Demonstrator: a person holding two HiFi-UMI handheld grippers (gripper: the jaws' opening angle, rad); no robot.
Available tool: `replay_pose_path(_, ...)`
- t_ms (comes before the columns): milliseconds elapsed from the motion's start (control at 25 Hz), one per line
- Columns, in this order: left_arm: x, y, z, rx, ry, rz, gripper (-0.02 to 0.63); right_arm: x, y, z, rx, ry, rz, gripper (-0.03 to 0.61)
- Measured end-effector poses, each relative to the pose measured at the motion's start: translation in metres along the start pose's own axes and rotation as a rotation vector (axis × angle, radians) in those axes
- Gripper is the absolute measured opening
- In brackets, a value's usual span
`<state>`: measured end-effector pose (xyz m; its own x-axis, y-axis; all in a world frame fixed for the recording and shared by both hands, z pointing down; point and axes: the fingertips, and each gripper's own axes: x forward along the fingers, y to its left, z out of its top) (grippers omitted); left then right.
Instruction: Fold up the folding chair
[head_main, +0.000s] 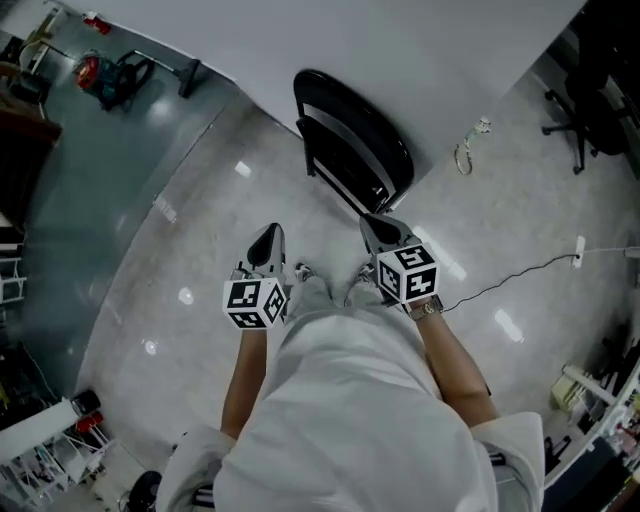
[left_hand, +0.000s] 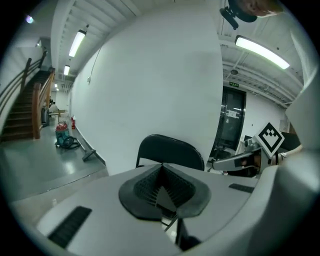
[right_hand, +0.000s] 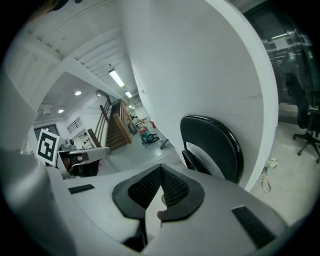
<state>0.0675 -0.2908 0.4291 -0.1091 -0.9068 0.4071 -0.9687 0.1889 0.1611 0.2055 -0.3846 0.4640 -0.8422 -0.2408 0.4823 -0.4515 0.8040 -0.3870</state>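
The black folding chair (head_main: 350, 140) stands on the floor (head_main: 200, 230) against the white wall (head_main: 400, 50), close to the wall's outer corner. Its seat lies up near the backrest, so the chair appears flat; the legs cannot be made out. No tool touches it.

The left tool (head_main: 267, 243) is in front of the chair, apart from it. Its jaws are closed together with nothing between them. The right tool (head_main: 385, 232) is beside the left one and nearer the chair's lower edge. Its jaws are also closed together and hold nothing. Each tool carries a marker cube: the left cube (head_main: 255, 302) and the right cube (head_main: 408, 272).

A thin cable (head_main: 500, 285) runs across the floor to the right of the right tool. A coiled cord (head_main: 468, 150) lies near the wall corner. A vacuum cleaner (head_main: 100, 75) stands well apart, at far left.
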Motion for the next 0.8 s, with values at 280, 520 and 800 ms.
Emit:
replay_pose_path(280,-0.088,0.058,-0.035,-0.079,-0.031,0.199,0.011,0.025,0.101,-0.003,-0.157,-0.035,0.144,0.005)
replay_pose_path(520,-0.183,0.084,-0.071,-0.152,-0.084,0.349,0.011,0.021,0.177,-0.031,-0.269,0.012,0.243,0.005)
replay_pose_path(800,-0.287,0.094,-0.14,-0.217,-0.067,0.416,0.011,-0.003,0.27,-0.087,-0.355,0.026,0.287,0.005)
